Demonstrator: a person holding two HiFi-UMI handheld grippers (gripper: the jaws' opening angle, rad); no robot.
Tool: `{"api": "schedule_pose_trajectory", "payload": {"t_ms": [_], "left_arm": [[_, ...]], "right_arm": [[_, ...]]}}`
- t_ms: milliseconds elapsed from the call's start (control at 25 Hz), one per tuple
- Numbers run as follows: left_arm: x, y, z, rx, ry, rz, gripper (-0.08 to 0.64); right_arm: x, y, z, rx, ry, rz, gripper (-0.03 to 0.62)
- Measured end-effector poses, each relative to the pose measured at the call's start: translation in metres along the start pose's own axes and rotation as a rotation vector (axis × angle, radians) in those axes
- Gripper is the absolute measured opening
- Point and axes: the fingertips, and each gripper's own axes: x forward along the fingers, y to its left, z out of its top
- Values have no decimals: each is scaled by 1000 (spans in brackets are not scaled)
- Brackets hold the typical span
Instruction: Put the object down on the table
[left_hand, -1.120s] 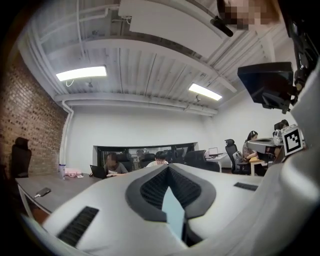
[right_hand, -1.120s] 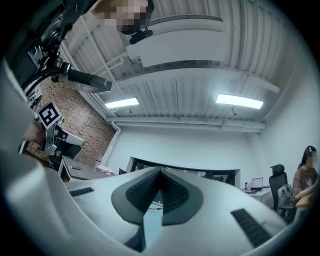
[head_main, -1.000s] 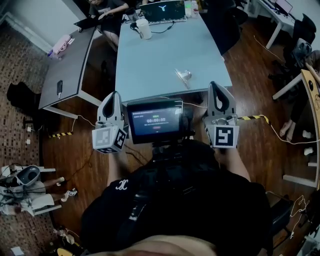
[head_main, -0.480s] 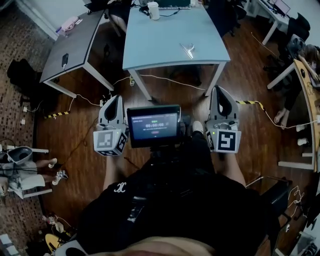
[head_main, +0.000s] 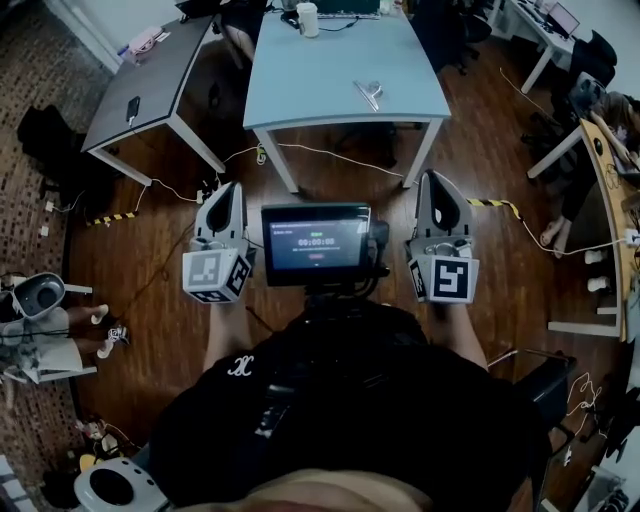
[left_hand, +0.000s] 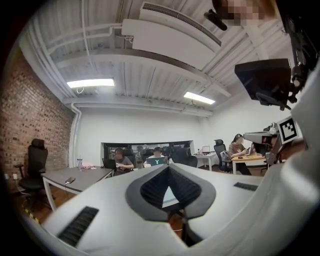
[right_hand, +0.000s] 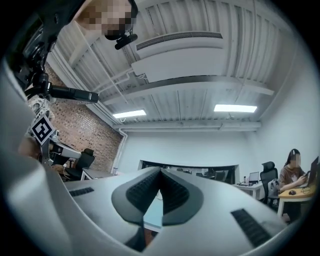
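Note:
A small shiny object (head_main: 369, 93) lies on the light blue table (head_main: 330, 90), far ahead of both grippers. My left gripper (head_main: 229, 190) and right gripper (head_main: 437, 180) are held up at chest height over the wooden floor, either side of a mounted screen (head_main: 315, 240). In the left gripper view the left gripper (left_hand: 168, 167) has its tips together with nothing between them. The right gripper (right_hand: 160, 172) looks the same in the right gripper view, shut and empty. Both point towards the table (left_hand: 170, 195), a good step short of it.
A white cup (head_main: 308, 18) and a laptop stand at the table's far end. A grey desk (head_main: 150, 90) is at the left. Cables (head_main: 330, 160) and yellow-black tape (head_main: 490, 203) cross the floor. People sit at desks on the right (head_main: 600, 110).
The view has pulled back from the table, which now sits higher and farther away. Both grippers stay shut beside the screen.

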Motion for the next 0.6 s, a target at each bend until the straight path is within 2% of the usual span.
{"api": "schedule_pose_trajectory", "payload": {"t_ms": [240,440,600], "left_arm": [[2,-5,7,-27,1,-28,-2],[0,-15,3,-11,12,-26,-2],[-2,-28,8,-9,6,-11,-2]], "right_arm": [[1,9,0,11,54,40,-23],[-3,0,8,5,-8,32,-23],[-12,-10,6,17,16,52,-23]]}}
